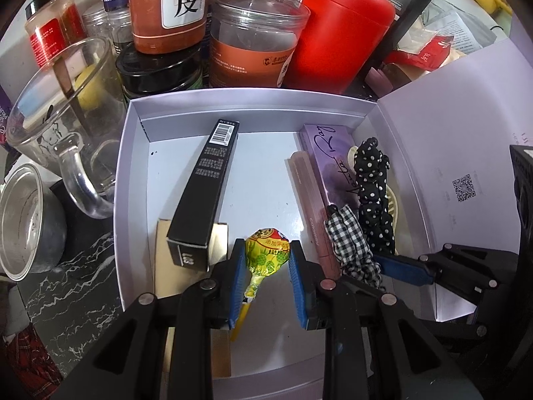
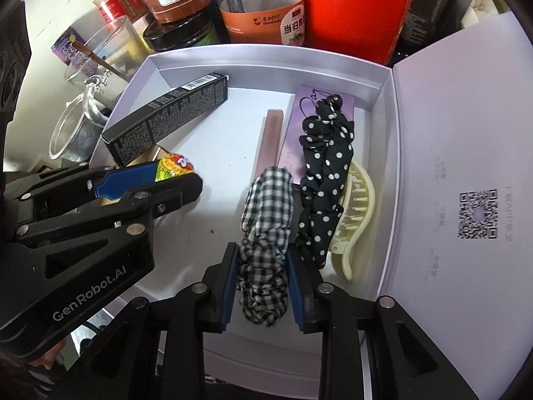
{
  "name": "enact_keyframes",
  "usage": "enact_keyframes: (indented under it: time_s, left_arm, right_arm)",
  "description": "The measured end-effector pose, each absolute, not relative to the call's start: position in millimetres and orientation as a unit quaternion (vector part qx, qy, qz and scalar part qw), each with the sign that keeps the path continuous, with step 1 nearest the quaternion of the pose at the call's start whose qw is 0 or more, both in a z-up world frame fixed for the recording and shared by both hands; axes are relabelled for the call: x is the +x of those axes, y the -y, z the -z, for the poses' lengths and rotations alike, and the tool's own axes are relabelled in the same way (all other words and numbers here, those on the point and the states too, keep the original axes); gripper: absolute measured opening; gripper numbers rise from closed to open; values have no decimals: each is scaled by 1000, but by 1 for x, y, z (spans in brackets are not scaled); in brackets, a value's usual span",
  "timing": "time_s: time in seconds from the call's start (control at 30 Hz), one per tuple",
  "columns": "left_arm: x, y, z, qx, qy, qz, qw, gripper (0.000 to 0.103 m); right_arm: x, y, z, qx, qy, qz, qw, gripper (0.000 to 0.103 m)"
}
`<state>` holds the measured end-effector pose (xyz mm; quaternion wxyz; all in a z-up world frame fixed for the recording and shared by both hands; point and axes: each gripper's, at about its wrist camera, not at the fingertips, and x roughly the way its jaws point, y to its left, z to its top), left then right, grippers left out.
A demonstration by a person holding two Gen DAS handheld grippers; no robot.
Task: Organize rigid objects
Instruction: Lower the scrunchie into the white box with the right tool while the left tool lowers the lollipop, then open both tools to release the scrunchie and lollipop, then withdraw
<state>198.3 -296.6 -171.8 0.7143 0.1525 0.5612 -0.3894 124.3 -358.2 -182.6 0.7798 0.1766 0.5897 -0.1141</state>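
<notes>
A pale open box (image 1: 233,95) holds a long black carton (image 1: 206,183), a purple packet (image 1: 333,153), a pink bar (image 1: 306,186), a polka-dot scrunchie (image 1: 373,186) and a cream hair claw (image 2: 356,213). My left gripper (image 1: 266,246) is shut on the round head of a yellow-wrapped lollipop (image 1: 268,250) low over the box's near left part; it also shows in the right wrist view (image 2: 180,175). A black-and-white checked scrunchie (image 2: 266,206) lies on the box floor between the pads of my right gripper (image 2: 263,253). The pads flank it without squeezing.
Behind the box crowd jars, bottles and a red canister (image 1: 343,26). A glass mug (image 1: 63,116) and a metal cup (image 1: 26,220) stand left of it on the dark marbled counter (image 1: 76,283). The box's lid (image 1: 466,116) lies open to the right.
</notes>
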Motion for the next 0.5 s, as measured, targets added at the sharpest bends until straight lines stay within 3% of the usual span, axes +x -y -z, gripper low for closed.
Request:
enact_keyframes:
  time_s: [0.2, 0.5]
  left_arm:
    - [196, 297, 168, 168, -561, 378, 717, 25]
    - [193, 294, 155, 186, -549, 365, 728, 26]
  right_arm:
    - [126, 353, 167, 170, -582, 118, 787, 43]
    - [121, 358, 152, 157, -579, 126, 790, 45]
